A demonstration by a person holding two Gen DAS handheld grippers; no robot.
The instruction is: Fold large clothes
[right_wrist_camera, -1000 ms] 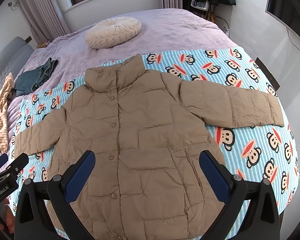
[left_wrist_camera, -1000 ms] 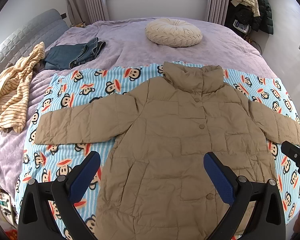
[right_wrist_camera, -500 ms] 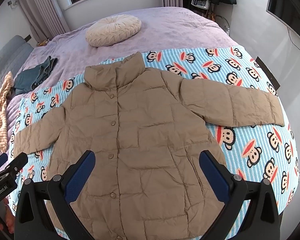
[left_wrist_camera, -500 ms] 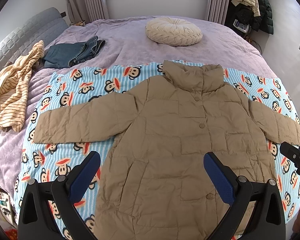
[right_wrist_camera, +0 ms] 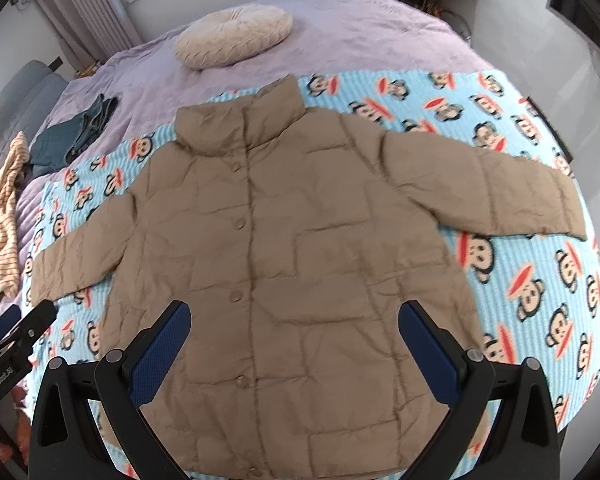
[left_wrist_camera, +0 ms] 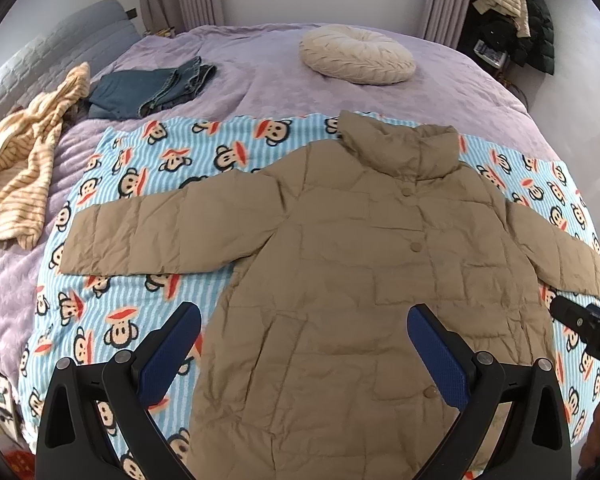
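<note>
A wide bed [left_wrist_camera: 284, 80] under a lilac cover fills the room, and across its near half lies a blue striped blanket [left_wrist_camera: 148, 168] printed with monkey faces. On that blanket a tan padded jacket [left_wrist_camera: 364, 280] lies flat, face up and buttoned, its collar at twelve o'clock, its sleeves spread toward nine and three, its hem at the near edge. Beyond the collar, near one o'clock in the left wrist view, a round cream cushion [left_wrist_camera: 356, 60] sits on the cover. Off at ten o'clock lie folded jeans [left_wrist_camera: 148, 90], and beside them, nearer nine, a crumpled yellow striped garment [left_wrist_camera: 20, 168]. The left gripper [left_wrist_camera: 304, 344] hovers above the jacket's lower front with its blue-padded fingers wide apart, holding nothing. The right gripper [right_wrist_camera: 294, 340] hangs over the same part, its fingers likewise spread and empty.
</note>
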